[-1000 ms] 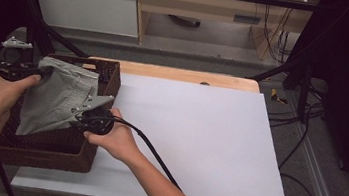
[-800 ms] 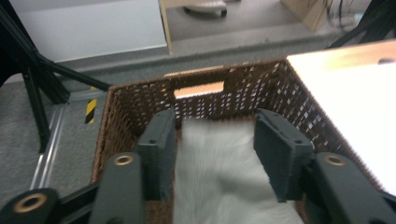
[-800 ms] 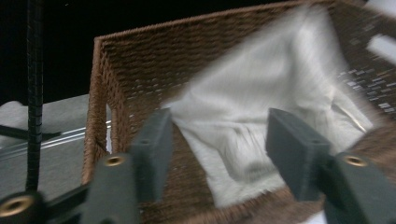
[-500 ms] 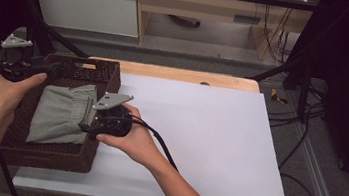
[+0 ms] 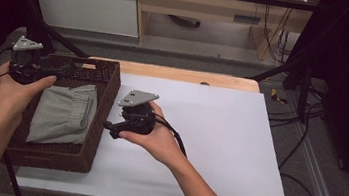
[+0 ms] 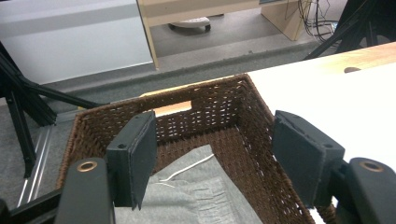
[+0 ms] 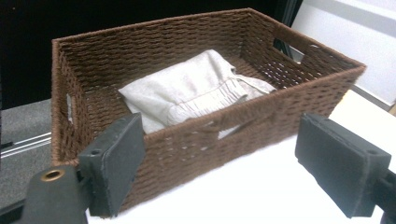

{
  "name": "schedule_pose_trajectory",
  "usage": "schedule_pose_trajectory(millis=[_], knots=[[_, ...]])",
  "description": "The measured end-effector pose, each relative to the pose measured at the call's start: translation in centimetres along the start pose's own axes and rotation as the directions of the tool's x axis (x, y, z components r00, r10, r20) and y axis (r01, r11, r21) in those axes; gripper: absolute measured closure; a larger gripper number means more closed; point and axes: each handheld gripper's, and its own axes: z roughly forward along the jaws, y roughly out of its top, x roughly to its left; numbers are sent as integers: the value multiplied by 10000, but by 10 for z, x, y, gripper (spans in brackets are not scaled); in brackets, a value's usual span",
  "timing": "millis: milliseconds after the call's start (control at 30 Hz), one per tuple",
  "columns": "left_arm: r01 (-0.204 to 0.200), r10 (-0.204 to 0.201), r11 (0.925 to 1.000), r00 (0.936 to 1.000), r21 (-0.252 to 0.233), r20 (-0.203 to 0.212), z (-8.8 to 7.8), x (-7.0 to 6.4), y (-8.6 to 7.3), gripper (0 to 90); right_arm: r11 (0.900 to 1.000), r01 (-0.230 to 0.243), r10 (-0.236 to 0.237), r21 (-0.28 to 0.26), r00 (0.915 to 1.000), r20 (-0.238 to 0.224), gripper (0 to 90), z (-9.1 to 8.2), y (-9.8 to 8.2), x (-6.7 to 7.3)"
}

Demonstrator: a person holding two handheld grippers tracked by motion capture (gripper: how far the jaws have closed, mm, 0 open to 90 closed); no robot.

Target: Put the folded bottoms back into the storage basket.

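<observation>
White sheeting covers the surface [image 5: 216,148], with a brown wicker basket [image 5: 104,99] at its nine o'clock edge. Folded grey shorts [image 5: 62,114] lie flat inside, long axis running twelve to six, waistband toward twelve. Both claws have just been opening with nothing between them: left claw [image 5: 62,70] over the basket's far rim, right claw [image 5: 108,127] outside its three o'clock wall. The drop-off looks finished; next comes pulling both hands clear.

— Where's the garment [image 5: 62,114]?
— Lying folded in the basket [image 5: 102,114], at the left end of the table [image 5: 216,148].
— And the grippers?
— Left gripper [image 5: 65,70] above the basket's far-left corner; right gripper [image 5: 108,129] just beside its right wall.
</observation>
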Motion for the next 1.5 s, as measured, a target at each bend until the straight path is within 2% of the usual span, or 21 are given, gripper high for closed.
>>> schedule_pose_trajectory(millis=[400, 800, 967, 1167, 1267, 1500], knots=[[-184, 184, 9998, 9995, -17, 238, 6, -15, -5, 287, 9997, -239, 241, -43, 9986, 480, 124, -24, -14, -19], [-200, 238, 9989, 9953, -412, 943, -1, -49, -5, 163, 9980, -549, 580, -310, 9921, 1111, 85, -56, -27, -43], [-144, 218, 9984, 9902, -538, 1382, -5, -65, -6, 125, 9976, -599, 640, -334, 9883, 1386, 64, -70, -33, -53], [-146, 282, 9974, 9805, -711, 1944, -11, -81, -13, 95, 9972, -662, 711, -349, 9836, 1657, 46, -89, -46, -62], [-95, 264, 9971, 9737, -755, 2264, -13, -89, -19, 92, 9970, -671, 732, -397, 9806, 1820, 46, -97, -55, -66], [-206, 399, 9971, 9612, -731, 2728, -18, -103, -37, 85, 9928, -1005, 1130, -655, 9666, 2298, 44, -122, -77, -76]])
